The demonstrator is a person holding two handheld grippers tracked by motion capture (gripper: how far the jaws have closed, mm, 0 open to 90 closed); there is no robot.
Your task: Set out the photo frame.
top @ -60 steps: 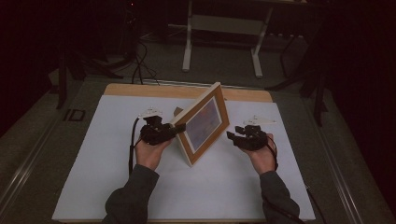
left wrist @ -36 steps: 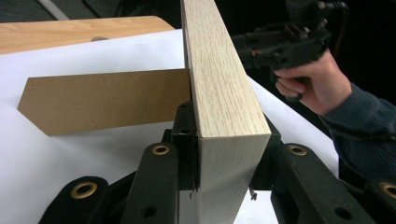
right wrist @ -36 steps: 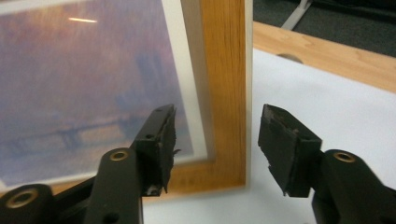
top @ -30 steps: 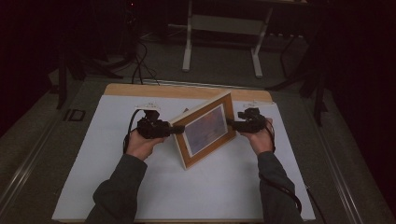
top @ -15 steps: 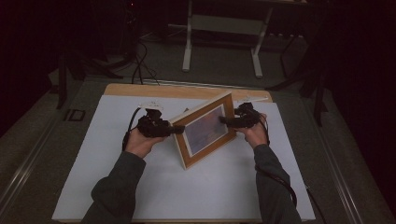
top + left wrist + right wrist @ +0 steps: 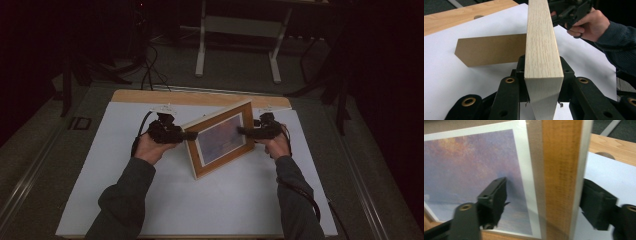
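A light wooden picture frame (image 6: 222,142) with a purple-blue print stands on edge on the white table top, facing the person. My left gripper (image 6: 190,135) is at its left end, shut on the frame's edge (image 6: 544,50), with a jaw pressed to each side. The frame's brown back stand (image 6: 491,51) juts out behind it. My right gripper (image 6: 242,131) is at the frame's right end. Its jaws straddle the frame's edge (image 6: 559,170), one in front of the print and one behind. The front pad stands off the moulding.
The white sheet (image 6: 150,200) covers most of the table, with a bare wooden strip (image 6: 150,96) along the far edge. Beyond the table stand white furniture legs (image 6: 202,45) and dark floor cables (image 6: 147,70).
The frame has been turned to face the person more squarely, still in the left gripper. The right gripper has come in from the right and now straddles the frame's right edge.
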